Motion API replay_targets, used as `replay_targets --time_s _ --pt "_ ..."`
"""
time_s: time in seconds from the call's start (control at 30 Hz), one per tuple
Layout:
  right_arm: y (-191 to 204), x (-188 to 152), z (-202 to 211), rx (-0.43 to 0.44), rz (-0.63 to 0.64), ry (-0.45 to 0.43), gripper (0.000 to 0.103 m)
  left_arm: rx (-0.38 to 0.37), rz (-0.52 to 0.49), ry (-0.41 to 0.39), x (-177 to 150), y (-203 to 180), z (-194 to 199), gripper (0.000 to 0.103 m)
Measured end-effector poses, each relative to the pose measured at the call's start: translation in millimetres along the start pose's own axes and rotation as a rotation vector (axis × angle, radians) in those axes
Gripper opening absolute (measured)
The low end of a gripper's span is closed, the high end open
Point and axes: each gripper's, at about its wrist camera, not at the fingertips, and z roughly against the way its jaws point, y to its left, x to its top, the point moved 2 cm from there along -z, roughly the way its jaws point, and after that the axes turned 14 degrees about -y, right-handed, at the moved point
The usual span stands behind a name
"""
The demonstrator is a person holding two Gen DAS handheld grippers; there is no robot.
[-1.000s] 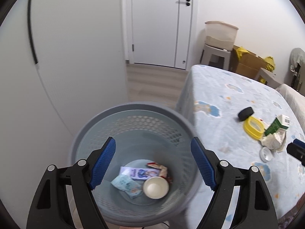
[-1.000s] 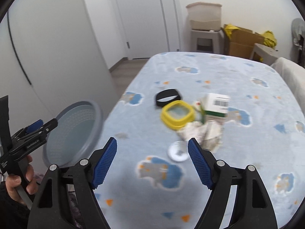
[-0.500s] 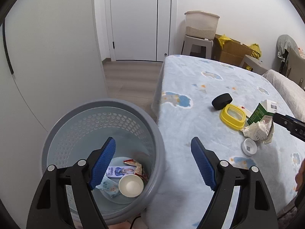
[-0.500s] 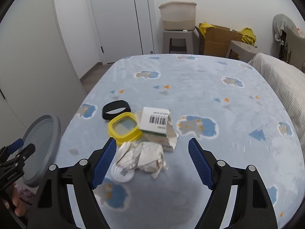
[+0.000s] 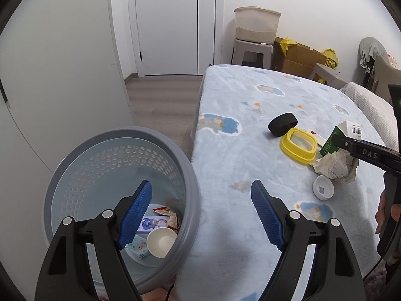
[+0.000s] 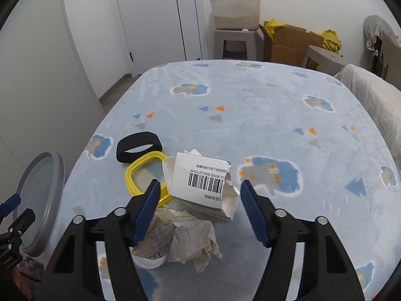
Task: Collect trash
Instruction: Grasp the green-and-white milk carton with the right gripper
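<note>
Trash (image 6: 200, 183) on blanketed table (image 6: 250, 115)

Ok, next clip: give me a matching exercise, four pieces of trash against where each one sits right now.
Things:
1. paper cup
2. torn carton
3. crumpled paper
4. black band

Places:
A. on the blanket, just beyond the yellow lid
B. between the right gripper's closing jaws, not yet pressed
C. at the bottom of the grey wastebasket
D. under the right gripper, nearer the camera than the carton

Pairs: 1-C, 2-B, 3-D, 4-A
</note>
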Motion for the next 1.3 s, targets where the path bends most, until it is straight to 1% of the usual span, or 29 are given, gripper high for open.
replay_targets --time_s 0.07,0.2,0.27,0.5,0.83,0.93,1.07,1.2,1.3 --pt "-0.2 -0.3 -1.9 0.001 -0.002 0.007 0.051 -0.006 -0.004 0.001 -0.7 -3.3 0.2 0.078" --pt "-4.0 1.8 2.0 0.008 -0.021 -0.009 0.043 -0.020 -0.025 -0.002 -2.7 -15.0 0.4 0.078" --pt "-5.5 1.9 4.7 0.015 -0.032 -0.012 0.042 -0.027 -0.037 -0.004 -3.8 -21.4 0.7 0.078" --pt "-21.3 5.1 28.5 0.024 -0.090 -0.055 0.042 -0.073 -0.066 -0.014 -8.3 -45.0 5.1 0.078" --pt "-57.5 1.5 63.3 -0.007 -0.140 -0.095 0.042 -0.169 -0.080 0.027 -18.4 -95.7 0.2 0.078" --pt "-68.2 0.7 71.0 -0.014 -0.151 -0.103 0.042 -0.197 -0.078 0.046 -21.0 -113.1 -6.3 0.078" --pt "-80.9 0.5 79.4 -0.014 -0.171 -0.114 0.042 -0.216 -0.088 0.063 -23.7 -134.9 -17.7 0.078" --pt "-91.3 0.5 85.0 -0.012 -0.189 -0.121 0.042 -0.223 -0.095 0.089 -27.8 -150.3 -32.0 0.078" --pt "-94.2 0.6 86.4 -0.006 -0.195 -0.121 0.042 -0.220 -0.110 0.128 -34.0 -161.1 -47.7 0.078"
